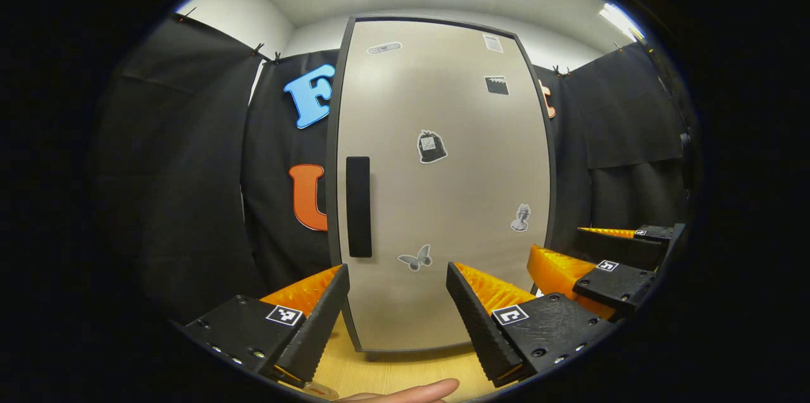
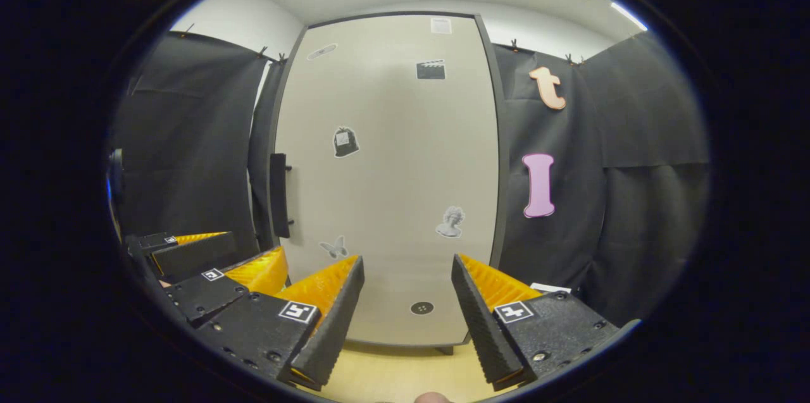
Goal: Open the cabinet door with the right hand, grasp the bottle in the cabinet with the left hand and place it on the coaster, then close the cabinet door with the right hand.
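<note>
Cabinet door point(image 2: 386, 175) closed; handle point(image 2: 278, 195) untouched. My right hand-held gripper point(image 2: 408, 302) released, facing door for opening pull; left hand-held gripper point(image 1: 397, 308) released, waiting.

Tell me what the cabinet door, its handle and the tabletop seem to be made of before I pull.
Cabinet door: smooth beige panel with a satin sheen and soft light reflections, likely laminate or painted metal; I cannot tell which. Stickers lie flat on it. Handle: matte black vertical bar, probably plastic or coated metal, standing off on small posts in the right gripper view. Tabletop: pale wood-grain surface, likely laminate or veneer.
</note>
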`<state>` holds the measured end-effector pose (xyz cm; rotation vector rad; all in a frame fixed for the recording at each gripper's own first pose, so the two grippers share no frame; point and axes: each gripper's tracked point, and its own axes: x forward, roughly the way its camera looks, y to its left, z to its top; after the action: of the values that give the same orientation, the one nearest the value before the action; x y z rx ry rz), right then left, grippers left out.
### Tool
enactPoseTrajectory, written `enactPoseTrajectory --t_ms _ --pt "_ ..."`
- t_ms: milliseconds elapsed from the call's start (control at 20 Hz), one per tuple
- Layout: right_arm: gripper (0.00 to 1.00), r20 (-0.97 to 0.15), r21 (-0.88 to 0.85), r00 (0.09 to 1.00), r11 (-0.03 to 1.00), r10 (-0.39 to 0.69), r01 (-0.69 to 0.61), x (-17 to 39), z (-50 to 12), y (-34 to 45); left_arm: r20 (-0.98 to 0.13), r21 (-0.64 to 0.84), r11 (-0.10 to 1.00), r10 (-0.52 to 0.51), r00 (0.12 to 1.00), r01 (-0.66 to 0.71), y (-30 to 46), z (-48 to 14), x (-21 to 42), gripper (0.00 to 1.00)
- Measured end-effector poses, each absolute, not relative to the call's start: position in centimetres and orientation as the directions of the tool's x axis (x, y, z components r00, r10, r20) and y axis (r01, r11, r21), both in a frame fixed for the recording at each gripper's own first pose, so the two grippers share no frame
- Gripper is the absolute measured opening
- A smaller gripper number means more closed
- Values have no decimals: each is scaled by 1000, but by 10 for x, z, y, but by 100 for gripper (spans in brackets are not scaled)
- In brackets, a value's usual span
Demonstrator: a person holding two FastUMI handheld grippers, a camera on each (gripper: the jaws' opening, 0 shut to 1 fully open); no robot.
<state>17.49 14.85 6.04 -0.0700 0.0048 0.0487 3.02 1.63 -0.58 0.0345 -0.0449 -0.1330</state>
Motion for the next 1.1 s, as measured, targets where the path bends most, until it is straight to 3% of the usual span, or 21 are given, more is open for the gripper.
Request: enactPoseTrajectory --t_ms 300,1100 --pt "99 -8 -66 999 996 53 -53 177 61 147 65 30 991 -135 989 133 13 -1 33 94" --pt "99 28 -27 998 998 48 -48 202 69 142 121 57 992 -116 986 110 10 7 51 95"
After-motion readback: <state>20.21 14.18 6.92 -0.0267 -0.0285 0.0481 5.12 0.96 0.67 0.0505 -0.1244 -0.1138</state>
